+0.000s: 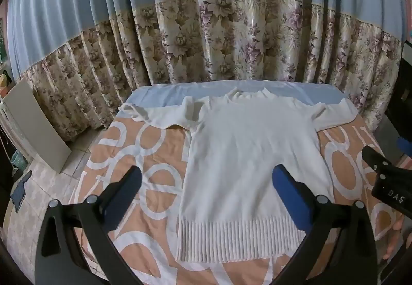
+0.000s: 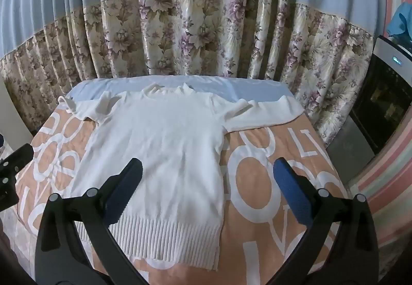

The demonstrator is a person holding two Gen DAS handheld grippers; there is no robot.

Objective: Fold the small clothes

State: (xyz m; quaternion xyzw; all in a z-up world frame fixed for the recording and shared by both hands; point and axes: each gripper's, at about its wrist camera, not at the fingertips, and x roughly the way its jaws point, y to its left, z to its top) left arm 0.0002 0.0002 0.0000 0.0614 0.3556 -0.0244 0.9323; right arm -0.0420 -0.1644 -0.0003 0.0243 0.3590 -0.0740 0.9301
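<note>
Two grippers hover with jaws spread wide, gripping nothing: the left gripper (image 1: 206, 197) and right gripper (image 2: 208, 194), low in each frame. At centre frame a white knit sweater (image 2: 164, 145) lies flat (sleeves out, ribbed hem nearest) on the peach lettered bedspread (image 2: 260, 182), below floral curtains (image 2: 200, 35).

- Left gripper (image 1: 207, 183): jaws standing wide apart, holding nothing, tilting fwd and down, hovering, touching nothing.
- Its fingers (image 1: 289, 189): blue pads facing inward, black arms splaying out toward the cam.
- Right gripper (image 2: 208, 183): jaws also spread wide, nothing between them, same fwd-down tilt, hovering.
- Its fingers (image 2: 291, 189): blue pads, black arms.
- Right gripper showing at right edge of left cam, w/ a bit of the person's hand (image 1: 395, 241) below it.
- Left gripper's black body peeking in at left edge of right cam.
</note>
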